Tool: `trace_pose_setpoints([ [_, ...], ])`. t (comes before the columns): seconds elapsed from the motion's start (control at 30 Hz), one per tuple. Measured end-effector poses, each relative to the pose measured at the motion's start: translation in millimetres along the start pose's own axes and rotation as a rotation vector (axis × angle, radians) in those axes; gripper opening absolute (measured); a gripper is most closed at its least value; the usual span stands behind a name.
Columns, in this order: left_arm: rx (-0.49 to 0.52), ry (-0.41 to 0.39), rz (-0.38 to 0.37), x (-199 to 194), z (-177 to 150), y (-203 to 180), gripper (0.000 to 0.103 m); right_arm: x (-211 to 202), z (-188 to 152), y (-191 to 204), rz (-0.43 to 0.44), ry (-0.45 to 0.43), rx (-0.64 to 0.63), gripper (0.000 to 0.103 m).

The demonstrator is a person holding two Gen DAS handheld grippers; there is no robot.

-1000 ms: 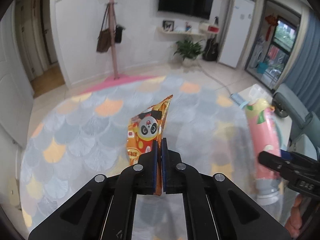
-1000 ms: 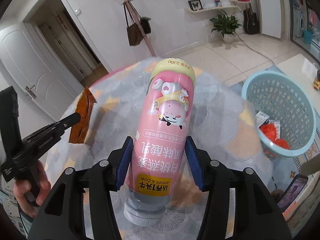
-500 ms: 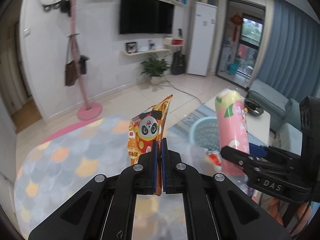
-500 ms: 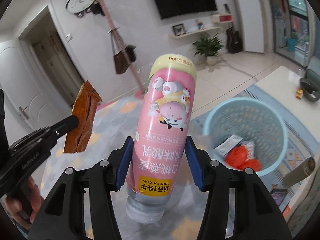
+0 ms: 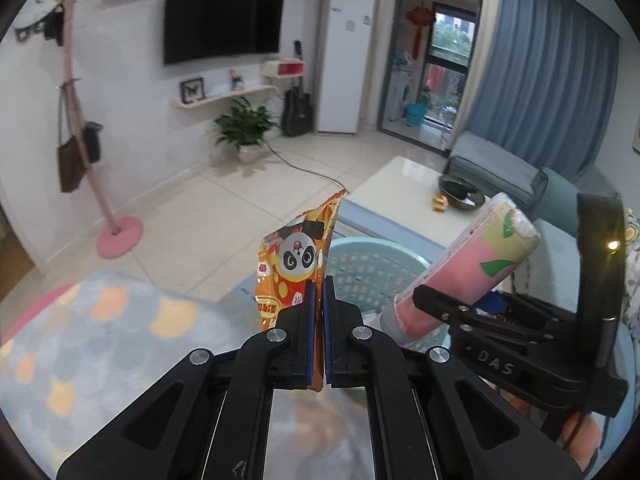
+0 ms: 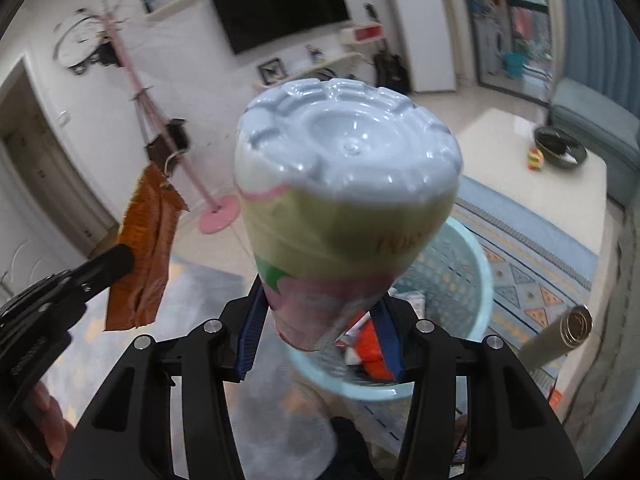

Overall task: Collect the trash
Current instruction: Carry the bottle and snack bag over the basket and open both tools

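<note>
Above blue basket point(image 6: 476, 276), pink bottle point(image 6: 340, 208) tilts.

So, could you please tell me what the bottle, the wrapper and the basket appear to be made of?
Bottle: likely glossy moulded plastic, with highlights on its ribbed pale base and a printed sleeve label.
Wrapper: thin printed film, probably plastic or foil laminate; it is creased, with a serrated top edge.
Basket: pale blue plastic by the look of it, with a moulded lattice wall and smooth rim.

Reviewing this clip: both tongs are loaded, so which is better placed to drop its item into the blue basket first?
Likely right: its tongs hold the pink bottle directly above the blue basket. The left tongs with the snack wrapper sit short of it.
</note>
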State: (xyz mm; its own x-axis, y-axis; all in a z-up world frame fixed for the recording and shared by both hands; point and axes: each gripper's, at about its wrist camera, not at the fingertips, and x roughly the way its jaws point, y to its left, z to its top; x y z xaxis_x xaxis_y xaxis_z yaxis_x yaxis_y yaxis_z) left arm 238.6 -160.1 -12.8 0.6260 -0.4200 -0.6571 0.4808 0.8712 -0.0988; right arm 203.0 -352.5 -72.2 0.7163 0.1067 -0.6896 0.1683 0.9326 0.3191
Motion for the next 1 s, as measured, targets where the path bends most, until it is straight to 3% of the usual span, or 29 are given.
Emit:
trace_pose_setpoints([
  [0.37, -0.006, 0.097, -0.071, 78.9, -4.9, -13.6, 0.004, 68.9, -9.5, -42.7, -0.115, 0.191, 0.016, 0.047],
  [0.43, -0.014, 0.099, -0.077, 81.4, -5.6, -14.1, 0.016, 66.6, -7.3, -46.3, -0.107, 0.170, 0.031, 0.047],
  [0.47, -0.018, 0.097, -0.081, 81.0, -6.5, -12.0, 0.024, 64.6, -6.0, -48.6, -0.105, 0.159, 0.030, 0.048],
  [0.63, -0.016, 0.077, -0.081, 68.7, -11.7, -11.0, 0.030, 49.2, -3.4, -53.2, -0.101, 0.102, 0.040, 0.048],
  [0.7, -0.030, 0.066, -0.074, 60.5, -13.7, -8.0, 0.043, 43.4, -4.8, -53.9, -0.098, 0.091, 0.050, 0.048],
  [1.0, -0.084, -0.007, -0.049, 5.6, -27.7, 3.1, 0.059, 2.5, -20.6, -26.2, -0.064, 0.051, 0.000, 0.048],
])
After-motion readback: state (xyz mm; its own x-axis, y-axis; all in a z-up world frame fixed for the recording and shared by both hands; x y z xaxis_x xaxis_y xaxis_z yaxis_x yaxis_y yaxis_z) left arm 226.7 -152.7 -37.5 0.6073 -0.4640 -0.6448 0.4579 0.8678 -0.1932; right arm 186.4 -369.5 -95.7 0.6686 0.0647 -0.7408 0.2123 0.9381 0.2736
